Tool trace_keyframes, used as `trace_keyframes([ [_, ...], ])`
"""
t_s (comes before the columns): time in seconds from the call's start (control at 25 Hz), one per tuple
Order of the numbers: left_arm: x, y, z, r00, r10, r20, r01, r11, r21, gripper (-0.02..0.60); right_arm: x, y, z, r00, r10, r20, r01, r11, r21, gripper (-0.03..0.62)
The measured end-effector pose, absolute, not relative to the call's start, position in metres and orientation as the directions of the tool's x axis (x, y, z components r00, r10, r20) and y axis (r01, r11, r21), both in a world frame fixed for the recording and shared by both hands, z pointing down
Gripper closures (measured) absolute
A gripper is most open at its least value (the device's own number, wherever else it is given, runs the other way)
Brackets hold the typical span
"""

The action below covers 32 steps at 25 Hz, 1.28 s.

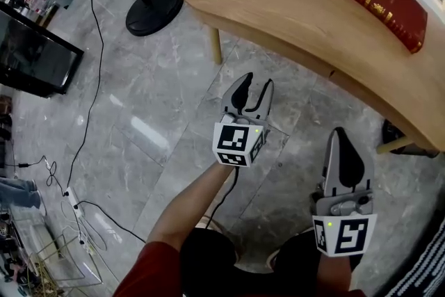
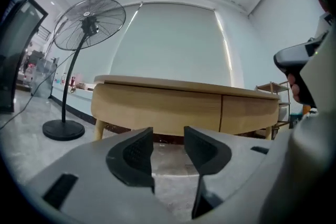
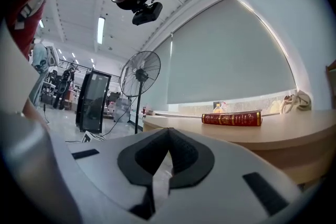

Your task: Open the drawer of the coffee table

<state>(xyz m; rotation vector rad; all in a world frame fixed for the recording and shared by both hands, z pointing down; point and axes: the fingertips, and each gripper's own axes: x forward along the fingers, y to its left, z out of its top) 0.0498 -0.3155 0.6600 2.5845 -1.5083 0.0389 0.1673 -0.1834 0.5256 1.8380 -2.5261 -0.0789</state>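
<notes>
The coffee table is a rounded, light-wood piece at the upper right of the head view. In the left gripper view its side shows two front panels split by a vertical seam, with no handle visible. My left gripper hangs over the floor a short way from the table's edge and points at it. Its jaws are open with nothing between them. My right gripper is lower right, nearer my body, also short of the table. Its tips are shut together on nothing.
A red book lies on the tabletop. A standing fan's round base sits on the marble floor left of the table, its head high up. A black cabinet, cables and a power strip are at the far left.
</notes>
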Motion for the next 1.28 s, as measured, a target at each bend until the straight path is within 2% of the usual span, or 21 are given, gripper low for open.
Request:
trace_keyframes([
  [0.12,0.054,-0.335,0.672,0.5,-0.86,0.098,-0.855,-0.474,0.209,0.413,0.174,-0.179,0.523,-0.294,-0.956,-0.017,-0.956,0.293,0.008,0.597],
  [0.24,0.055,-0.353,0.68,0.514,-0.855,0.067,-0.809,-0.457,0.371,0.413,0.175,-0.176,0.521,-0.297,-0.955,-0.022,-0.955,0.297,0.0,0.597],
  [0.32,0.06,-0.361,0.681,0.545,-0.838,0.016,-0.738,-0.471,0.484,0.411,0.174,-0.172,0.52,-0.298,-0.954,-0.023,-0.954,0.297,0.03,0.597],
  [0.36,0.065,-0.362,0.68,0.567,-0.824,-0.016,-0.694,-0.488,0.529,0.365,0.172,-0.17,0.52,-0.299,-0.954,-0.023,-0.953,0.297,0.052,0.597],
  [0.4,0.069,-0.363,0.679,0.587,-0.808,-0.047,-0.652,-0.506,0.565,0.353,0.17,-0.168,0.521,-0.303,-0.953,-0.021,-0.951,0.3,0.073,0.597],
  [0.6,0.079,-0.378,0.688,0.611,-0.779,-0.137,-0.488,-0.508,0.71,0.353,0.157,-0.166,0.526,-0.329,-0.944,-0.011,-0.939,0.326,0.11,0.597],
  [0.76,0.088,-0.39,0.69,0.587,-0.773,-0.241,-0.284,-0.475,0.833,0.353,0.153,-0.165,0.526,-0.336,-0.942,0.0,-0.933,0.333,0.137,0.597],
  [0.92,0.091,-0.4,0.681,0.536,-0.773,-0.339,-0.095,-0.455,0.885,0.353,0.153,-0.163,0.529,-0.335,-0.942,0.015,-0.929,0.333,0.162,0.597],
  [1.12,0.092,-0.404,0.68,0.537,-0.747,-0.391,-0.017,-0.474,0.88,0.341,0.166,-0.168,0.533,-0.312,-0.95,0.034,-0.949,0.313,0.029,0.597],
  [1.28,0.094,-0.405,0.679,0.524,-0.741,-0.421,0.064,-0.458,0.887,0.34,0.172,-0.173,0.545,-0.258,-0.962,0.085,-0.962,0.264,0.066,0.597],
])
